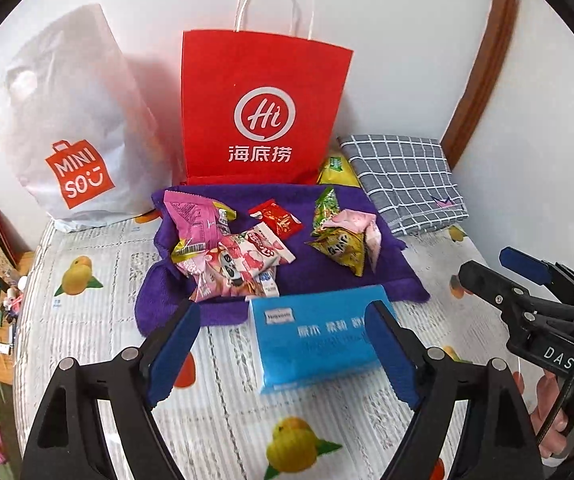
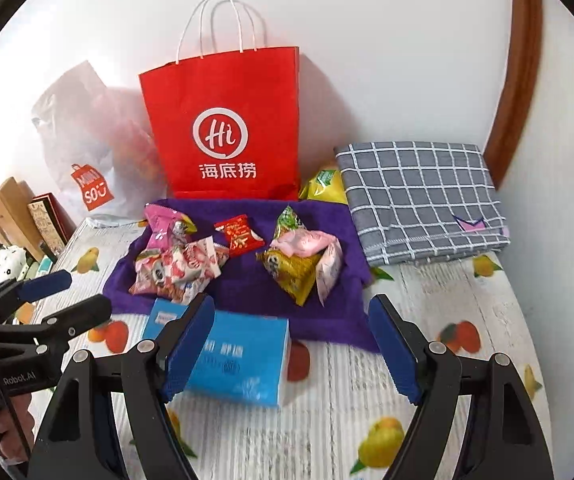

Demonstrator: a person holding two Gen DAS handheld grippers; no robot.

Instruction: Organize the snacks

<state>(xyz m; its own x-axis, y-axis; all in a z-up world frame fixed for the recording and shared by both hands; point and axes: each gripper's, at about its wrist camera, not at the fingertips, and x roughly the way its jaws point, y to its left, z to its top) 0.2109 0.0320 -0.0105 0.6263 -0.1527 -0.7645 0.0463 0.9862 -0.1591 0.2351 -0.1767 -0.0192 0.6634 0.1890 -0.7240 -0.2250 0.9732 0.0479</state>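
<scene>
In the left wrist view, the left gripper [image 1: 283, 350] hangs spread wide and empty above a bed [image 1: 227, 420] covered with a fruit-printed sheet, its blue pads framing a blue tissue pack [image 1: 315, 344] that lies just near of a purple towel [image 1: 223, 300]. The snacks lie loose on that towel in two heaps, a pink and white bundle [image 1: 227, 252] to the left and a green, yellow and pink cluster [image 1: 343, 236] to the right, with a small red packet [image 1: 275, 218] between them; the towel probably serves as a sorting patch that keeps them together. A red paper bag [image 1: 263, 112] stands upright against the far wall, mouth up, a likely place for the snacks to go, though what is inside it cannot be seen. A white shopping bag [image 1: 79, 128] slumps to its left, a folded checked cloth [image 1: 403, 180] lies to its right, and a yellow packet [image 1: 337, 170] is wedged between the red bag and the cloth, off the towel. The right gripper [image 1: 499, 268] enters from the right, also spread with nothing between its fingers. In the right wrist view, the right gripper [image 2: 291, 352] is again spread and empty, aimed toward the near right edge of the towel and the right-hand cluster. The scene would fit snacks waiting to be bagged or snacks laid out in groups.
</scene>
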